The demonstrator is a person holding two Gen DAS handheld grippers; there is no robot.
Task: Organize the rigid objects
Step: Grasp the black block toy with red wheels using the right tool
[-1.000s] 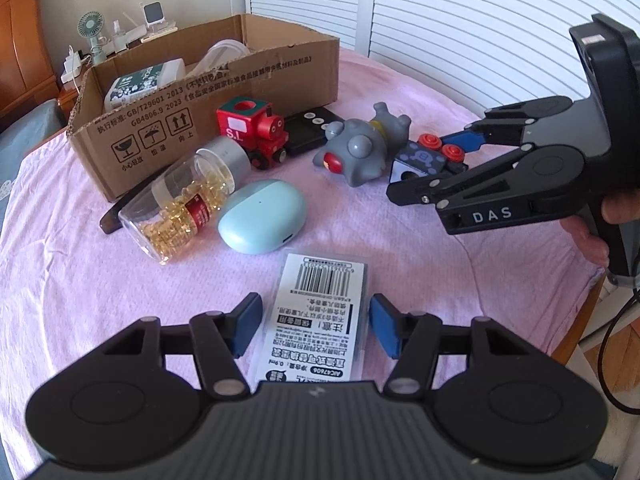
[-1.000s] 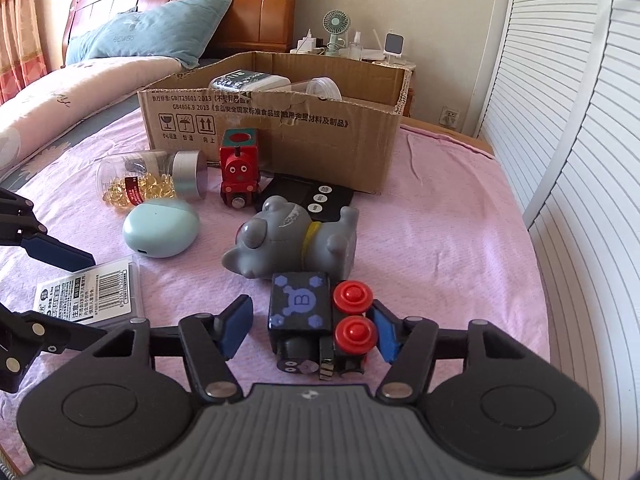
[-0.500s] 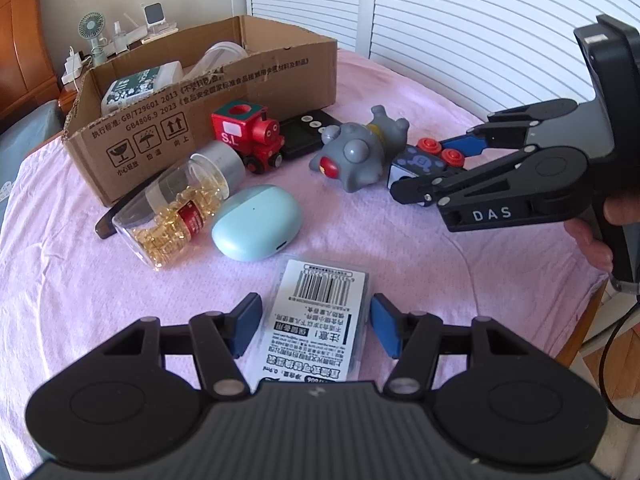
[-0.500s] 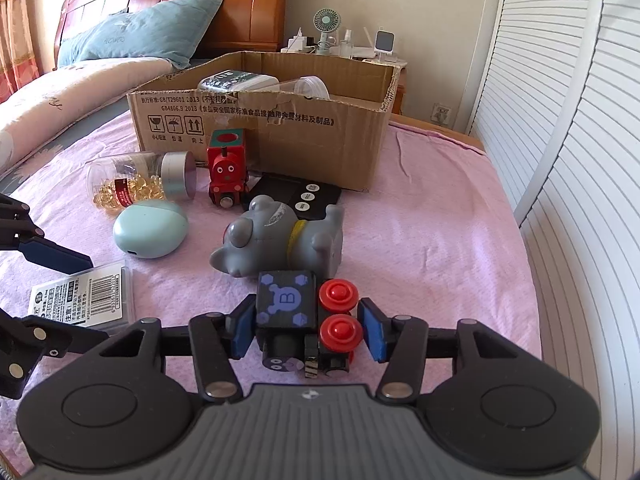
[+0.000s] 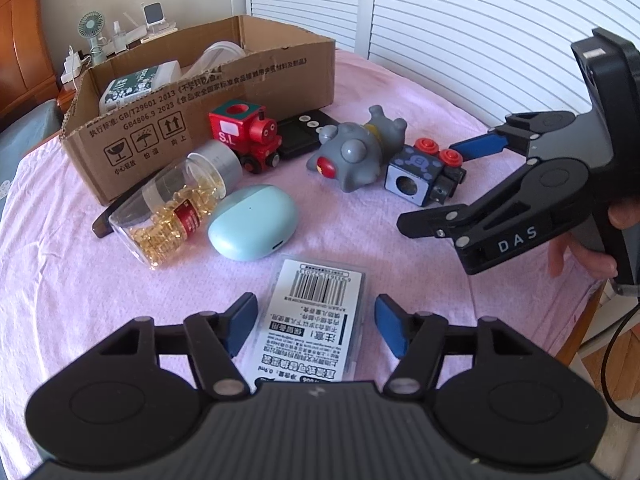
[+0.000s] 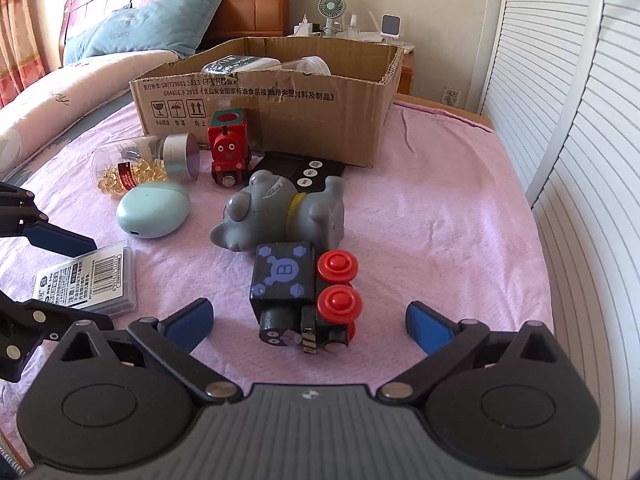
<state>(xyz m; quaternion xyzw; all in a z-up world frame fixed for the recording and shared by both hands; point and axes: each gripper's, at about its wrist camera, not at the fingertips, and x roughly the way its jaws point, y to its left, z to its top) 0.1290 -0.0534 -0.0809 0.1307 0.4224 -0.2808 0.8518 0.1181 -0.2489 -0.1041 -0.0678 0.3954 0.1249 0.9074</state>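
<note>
While the pink cloth [image 6: 440, 208] covers the whole worktop, a bed with a blue pillow [image 6: 148, 20] runs along the far left in the right wrist view. Nearest that side lies the pill bottle [image 5: 176, 208], tipped over, with the mint case [image 5: 253, 222] just beside it. Low in the left wrist view, the left gripper [image 5: 316, 322] has its jaws apart either side of the barcode box [image 5: 316, 320], not touching it. Behind, the carton [image 5: 200, 108] stands open and already holding things, the red train [image 5: 244, 136] close against its front wall. A black remote [image 5: 300, 138] lies beside the train, and the grey toy [image 5: 356, 154] rests on its side next to that. Moving right, the dark block train [image 6: 304, 292] lies flat on the cloth, touching the grey toy. Over it sits the right gripper [image 6: 308, 322], jaws spread wide and well clear of the block on both flanks. Further right, bare cloth stretches away to the worktop's edge. White louvred doors [image 6: 580, 140] close off that side, just past the edge.
</note>
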